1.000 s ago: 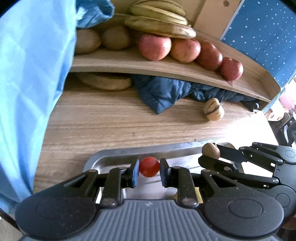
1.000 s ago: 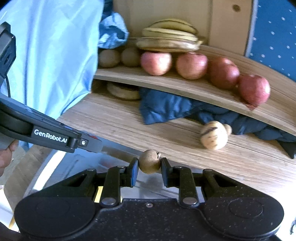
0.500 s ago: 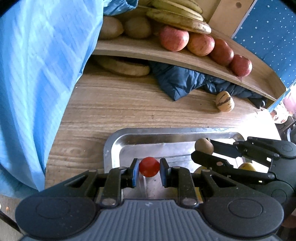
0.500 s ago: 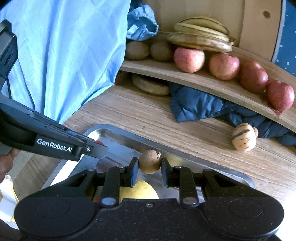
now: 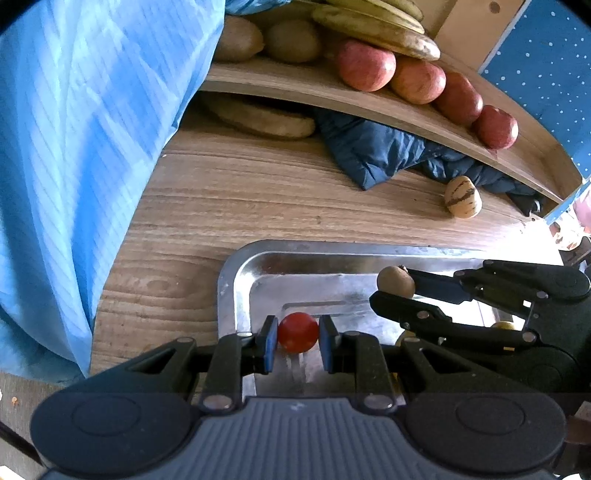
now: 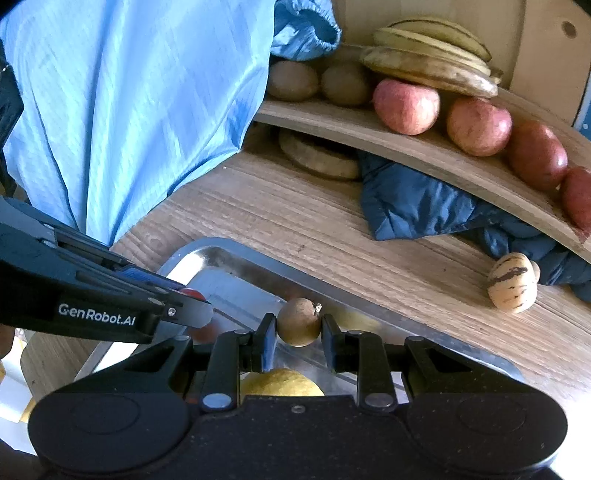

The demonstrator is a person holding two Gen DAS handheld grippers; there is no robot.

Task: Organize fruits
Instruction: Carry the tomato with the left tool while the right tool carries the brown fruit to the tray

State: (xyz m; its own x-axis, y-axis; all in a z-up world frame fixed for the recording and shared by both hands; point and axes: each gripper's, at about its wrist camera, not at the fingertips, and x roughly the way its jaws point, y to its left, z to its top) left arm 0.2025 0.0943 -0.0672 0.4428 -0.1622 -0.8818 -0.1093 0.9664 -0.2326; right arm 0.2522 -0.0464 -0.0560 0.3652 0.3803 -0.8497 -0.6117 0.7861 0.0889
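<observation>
My left gripper (image 5: pixel 297 332) is shut on a small red tomato (image 5: pixel 297 331), held above the near left corner of a steel tray (image 5: pixel 236 273). My right gripper (image 6: pixel 298 324) is shut on a small round brown fruit (image 6: pixel 298 321) over the same tray (image 6: pixel 184 262); in the left wrist view that brown fruit (image 5: pixel 396 282) sits at the right gripper's tips. A yellow fruit (image 6: pixel 282 382) lies in the tray under the right gripper. On the wooden shelf (image 5: pixel 295 85) rest red apples (image 5: pixel 365 64), bananas (image 5: pixel 376 33) and kiwis (image 5: pixel 291 40).
A striped yellow melon (image 5: pixel 463 196) lies on the wooden table (image 5: pixel 221 199) behind the tray. A dark blue jacket (image 5: pixel 373 151) is bunched under the shelf beside a flat brown object (image 5: pixel 258 118). Light blue cloth (image 5: pixel 81 129) hangs along the left.
Both grippers pulled back from the shelf and came lower over the tray, each keeping its fruit. More of the tray shows now.
</observation>
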